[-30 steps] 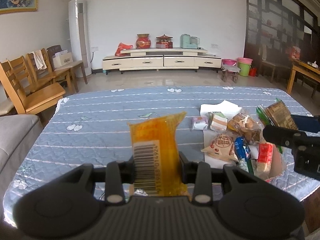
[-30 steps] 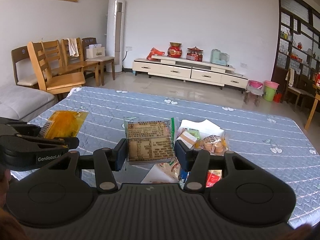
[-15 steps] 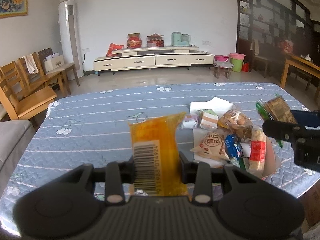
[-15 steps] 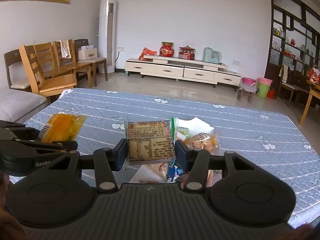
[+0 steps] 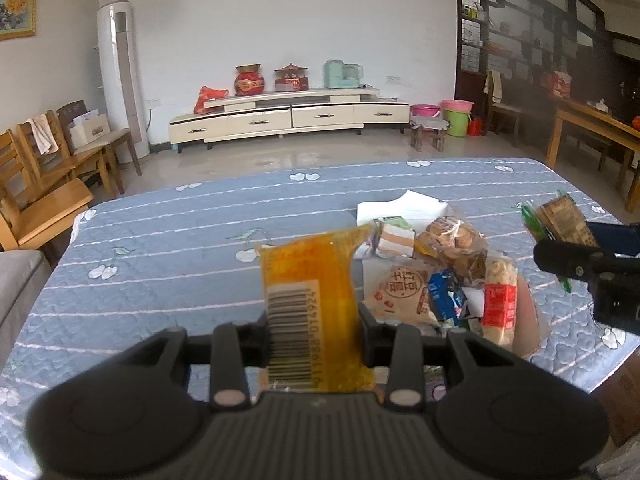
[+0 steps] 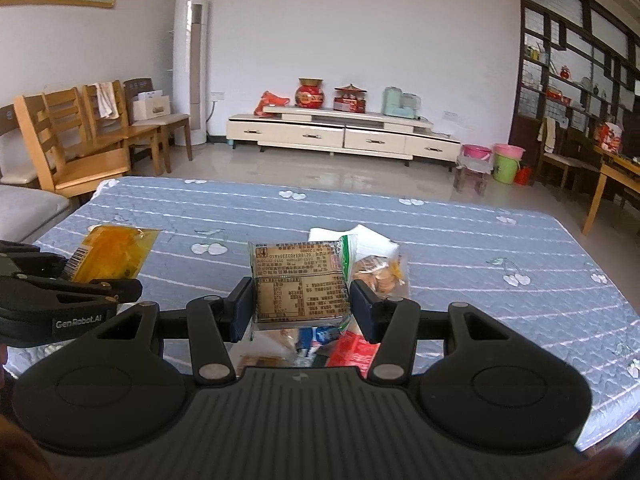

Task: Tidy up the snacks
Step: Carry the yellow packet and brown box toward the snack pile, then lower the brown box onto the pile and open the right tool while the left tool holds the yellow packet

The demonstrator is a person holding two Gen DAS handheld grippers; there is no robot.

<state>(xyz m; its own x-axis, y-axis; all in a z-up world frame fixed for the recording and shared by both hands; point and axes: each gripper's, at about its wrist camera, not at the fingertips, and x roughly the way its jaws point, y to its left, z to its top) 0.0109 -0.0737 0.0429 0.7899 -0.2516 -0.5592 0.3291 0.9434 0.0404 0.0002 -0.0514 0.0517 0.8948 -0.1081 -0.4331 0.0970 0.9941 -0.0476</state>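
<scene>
The left tool (image 5: 314, 322) is matt black plastic with a ribbed top, and between its fingers sits a glossy, translucent orange film packet (image 5: 310, 300). The right tool (image 6: 300, 308), of the same matt plastic, clasps a shiny foil-like wrapper (image 6: 300, 282). Ahead of both lies the worktop (image 6: 460, 256), covered in quilted, matt blue cloth. Beyond it stand smooth wooden chairs (image 6: 76, 148) on a glossy floor (image 6: 340, 172).

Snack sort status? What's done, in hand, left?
Done: nothing visibly sorted yet; no separate group lies on the table. In hand: the left hand-held gripper is shut on the orange packet, the right hand-held gripper on the brown packet, both held above the table. Left: the snack pile still sits jumbled on white paper.
</scene>
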